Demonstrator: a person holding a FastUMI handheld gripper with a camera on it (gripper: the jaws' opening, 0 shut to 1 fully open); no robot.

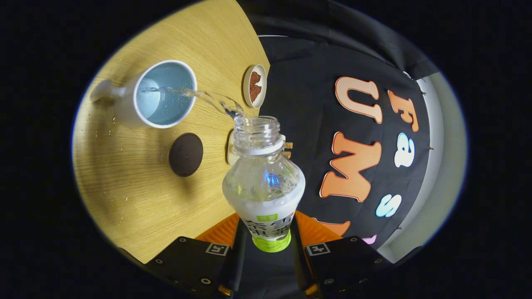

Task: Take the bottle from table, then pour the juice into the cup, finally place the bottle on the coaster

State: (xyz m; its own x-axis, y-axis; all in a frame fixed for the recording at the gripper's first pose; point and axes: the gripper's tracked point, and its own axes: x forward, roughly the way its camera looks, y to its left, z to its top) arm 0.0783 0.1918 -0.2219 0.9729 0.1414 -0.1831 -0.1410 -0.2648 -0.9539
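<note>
My gripper is shut on a clear plastic bottle with a white and green label; both orange fingers press on its lower body. The bottle is uncapped and tilted toward the cup, so the whole view is rolled. A thin clear stream leaves its mouth and arcs into the white cup, whose inside is light blue, with its handle on the far side from the bottle. The dark round coaster lies flat on the wooden table, between the cup and my fingers, with nothing on it.
A small pale dish holding brown pieces sits near the table's edge beyond the bottle's mouth. Another pale object is partly hidden behind the bottle's neck. Small droplets speckle the wood around the cup. The table ends at the black cloth wall.
</note>
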